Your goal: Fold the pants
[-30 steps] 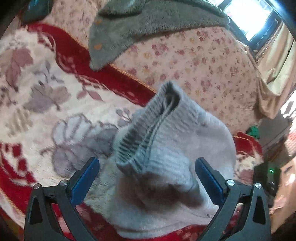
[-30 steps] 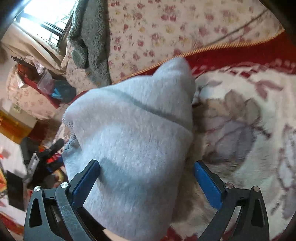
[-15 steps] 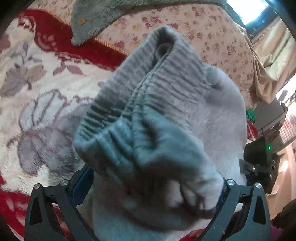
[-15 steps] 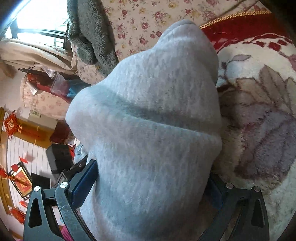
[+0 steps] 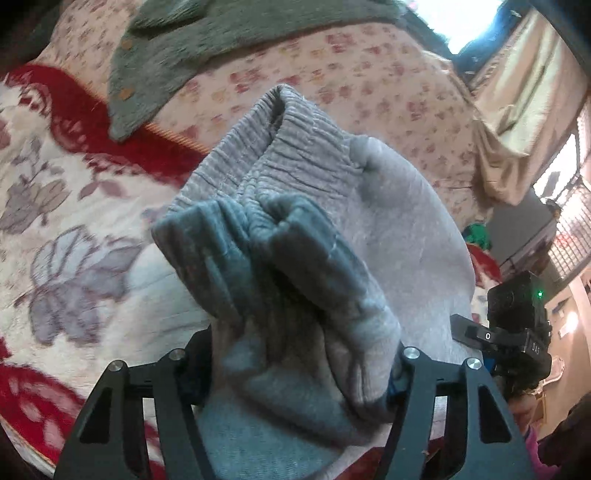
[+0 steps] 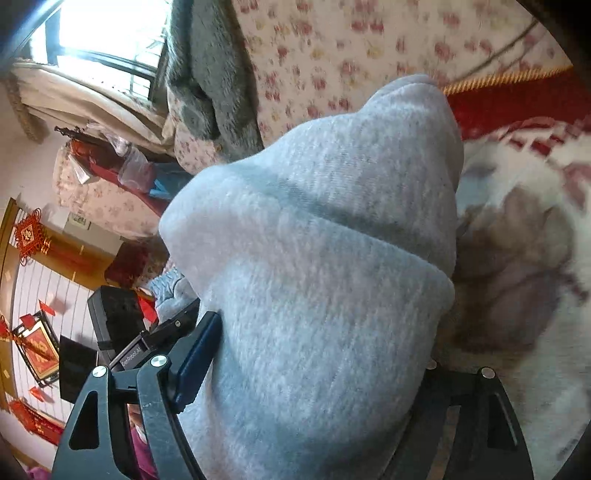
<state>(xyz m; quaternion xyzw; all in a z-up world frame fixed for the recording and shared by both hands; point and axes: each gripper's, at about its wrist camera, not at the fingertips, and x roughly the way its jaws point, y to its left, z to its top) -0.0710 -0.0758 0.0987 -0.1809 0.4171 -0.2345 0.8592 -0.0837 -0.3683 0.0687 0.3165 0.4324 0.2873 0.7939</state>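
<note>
The light grey fleece pants (image 5: 399, 229) are bunched up and lifted off the bed. In the left wrist view their ribbed waistband (image 5: 280, 147) stands up in front of the camera. My left gripper (image 5: 299, 362) is shut on the waistband end, its pads buried in cloth. In the right wrist view the pants (image 6: 332, 258) fill the middle. My right gripper (image 6: 317, 354) is shut on the folded grey cloth; its left pad (image 6: 195, 365) presses against it and its right pad is hidden.
A red and cream floral blanket (image 5: 74, 229) covers the bed below. A pink flowered quilt (image 5: 369, 85) with a grey-green fleece garment (image 5: 177, 55) lies behind. My right gripper's camera (image 5: 517, 325) shows at the right. Window (image 6: 99, 33) and room clutter lie left.
Both grippers went from open around the pants to shut on the cloth. The pants rose off the blanket and closer to both cameras.
</note>
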